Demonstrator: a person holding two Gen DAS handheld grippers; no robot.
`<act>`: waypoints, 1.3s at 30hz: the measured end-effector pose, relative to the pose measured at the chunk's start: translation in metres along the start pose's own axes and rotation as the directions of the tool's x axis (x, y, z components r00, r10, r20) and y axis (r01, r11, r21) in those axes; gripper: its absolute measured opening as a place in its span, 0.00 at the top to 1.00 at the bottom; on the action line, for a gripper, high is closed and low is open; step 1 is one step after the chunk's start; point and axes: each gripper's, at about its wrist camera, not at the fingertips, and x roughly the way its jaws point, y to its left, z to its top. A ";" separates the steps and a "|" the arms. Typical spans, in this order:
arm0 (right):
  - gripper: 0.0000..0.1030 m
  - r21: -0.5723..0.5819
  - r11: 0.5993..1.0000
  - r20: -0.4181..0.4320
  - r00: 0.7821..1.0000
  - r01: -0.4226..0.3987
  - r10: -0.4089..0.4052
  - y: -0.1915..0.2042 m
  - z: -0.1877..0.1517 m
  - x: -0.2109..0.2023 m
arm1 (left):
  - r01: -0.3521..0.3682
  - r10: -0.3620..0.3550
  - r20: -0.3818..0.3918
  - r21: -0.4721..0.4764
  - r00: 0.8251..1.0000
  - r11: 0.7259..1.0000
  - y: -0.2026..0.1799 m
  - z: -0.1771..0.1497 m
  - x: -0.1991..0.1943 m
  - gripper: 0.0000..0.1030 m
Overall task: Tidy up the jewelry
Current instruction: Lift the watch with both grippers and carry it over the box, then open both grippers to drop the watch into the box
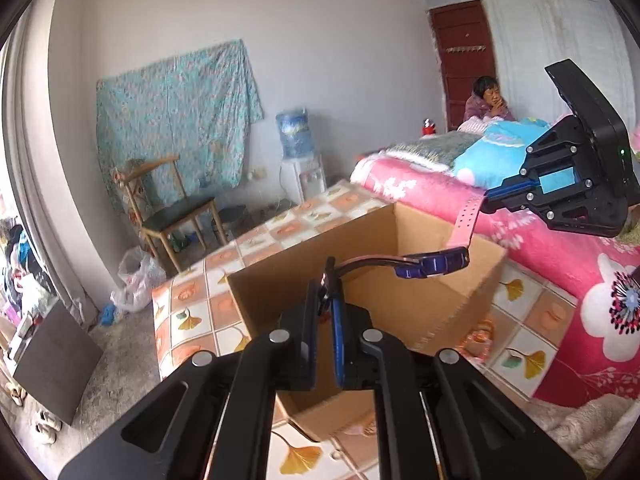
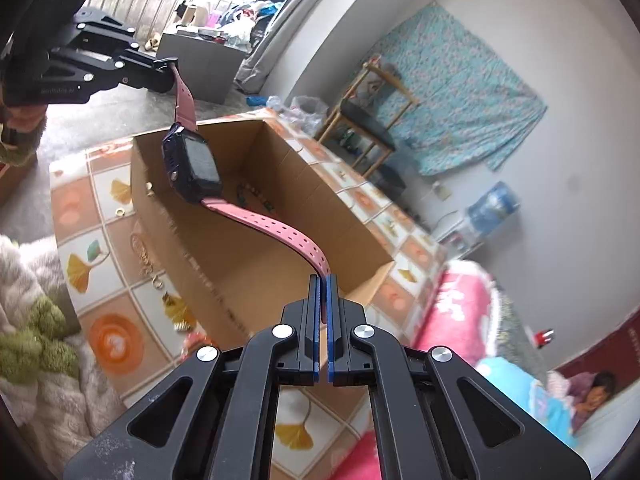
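Note:
A watch (image 2: 194,170) with a dark blue case and pink strap hangs stretched between my two grippers, above an open cardboard box (image 2: 256,256). My right gripper (image 2: 323,280) is shut on one strap end. My left gripper (image 1: 328,280) is shut on the other strap end; it also shows in the right wrist view (image 2: 168,65). In the left wrist view the watch case (image 1: 434,265) is side-on over the box (image 1: 400,300), and the right gripper (image 1: 486,204) holds the pink strap at the upper right. A beaded piece (image 2: 256,196) lies in the box.
The box stands on a table with an orange and white tile-pattern cloth (image 2: 100,240). Rings and small jewelry (image 2: 160,280) lie on the cloth beside the box. A pink floral bed (image 1: 560,264) borders the table. A wooden chair (image 1: 172,208) stands behind.

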 end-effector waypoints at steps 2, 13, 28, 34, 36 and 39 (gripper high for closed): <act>1.00 0.023 0.998 -0.041 0.997 -0.062 0.063 -0.008 0.006 0.021 | 0.024 -0.026 -0.047 -0.040 0.999 0.999 0.015 0.004 0.017 0.94; 0.99 0.420 0.828 -0.247 0.831 -0.372 0.498 -0.048 0.013 0.129 | 0.077 -0.128 -0.280 -0.186 0.952 0.980 0.057 -0.001 0.092 0.94; 0.99 0.608 0.651 -0.278 0.646 -0.454 0.710 -0.051 -0.002 0.163 | 0.092 -0.117 -0.408 -0.080 0.906 0.993 0.051 0.003 0.126 0.93; 0.99 0.587 0.668 -0.310 0.636 -0.457 0.707 -0.042 -0.004 0.167 | 0.112 -0.126 -0.470 -0.058 0.874 0.992 0.045 -0.003 0.139 0.90; 0.99 0.581 0.672 -0.317 0.633 -0.459 0.706 -0.041 -0.004 0.168 | 0.114 -0.124 -0.481 -0.051 0.868 0.992 0.043 -0.004 0.140 0.90; 0.99 0.572 0.677 -0.330 0.625 -0.463 0.707 -0.039 -0.003 0.170 | 0.120 -0.134 -0.486 -0.061 0.864 0.991 0.044 -0.007 0.138 0.90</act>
